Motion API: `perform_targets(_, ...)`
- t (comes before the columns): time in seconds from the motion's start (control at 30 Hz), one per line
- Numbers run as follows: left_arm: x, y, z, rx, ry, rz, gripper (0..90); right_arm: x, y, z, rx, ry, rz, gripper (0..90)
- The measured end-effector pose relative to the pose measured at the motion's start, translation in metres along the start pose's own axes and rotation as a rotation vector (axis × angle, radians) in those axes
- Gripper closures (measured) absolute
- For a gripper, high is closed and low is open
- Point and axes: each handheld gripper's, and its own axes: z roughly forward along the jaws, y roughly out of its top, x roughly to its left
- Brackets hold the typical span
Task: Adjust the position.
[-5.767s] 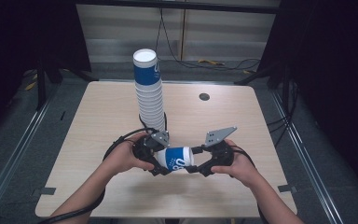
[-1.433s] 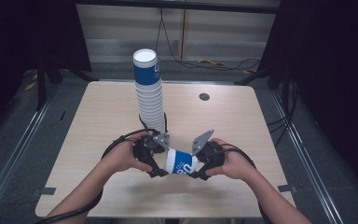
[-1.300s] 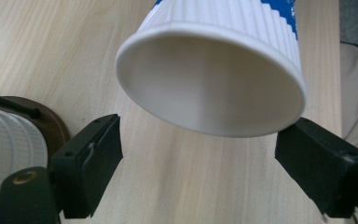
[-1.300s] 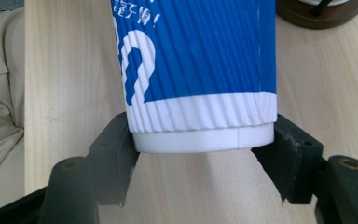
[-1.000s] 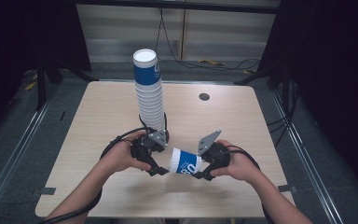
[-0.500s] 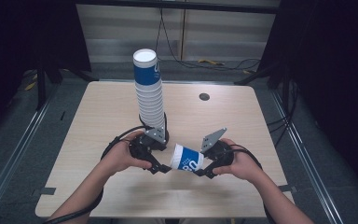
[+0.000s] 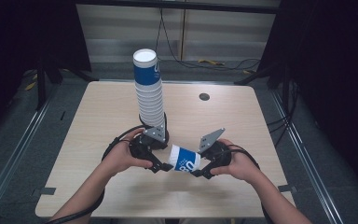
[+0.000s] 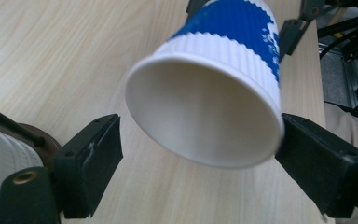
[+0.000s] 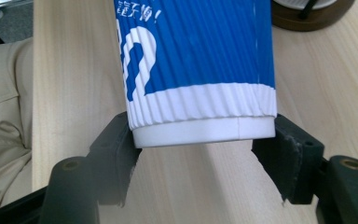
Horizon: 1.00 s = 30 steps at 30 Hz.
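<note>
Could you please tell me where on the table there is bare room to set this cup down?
The table is bare left of the cup stack, right of it around the small dark disc, and along the near edge. It is crowded in the middle, where the left gripper, the right gripper and the cup meet below the stack.

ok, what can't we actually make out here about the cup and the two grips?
- Cup base: left gripper view, hidden behind its own body.
- Left gripper: whether the right-hand pad touches the rim; edge blurred.
- Cup print: right gripper view, cut off at the top.
- Stack of cups count: high view, ridges too small.
</note>
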Motion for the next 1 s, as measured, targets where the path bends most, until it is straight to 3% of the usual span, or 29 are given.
perform_targets(0.37,-0.0002,0.0002,0.0011,0.008,0.002,0.001,9.8,0.0023,0.0009,0.0006,-0.025,0.008,-0.018,32.2)
perform_targets(1.0,0.0005,-0.0015,0.0035,-0.021,-0.02,-0.02,8.3,0.0029,-0.0009,-0.0001,-0.069,0.006,-0.025,32.2)
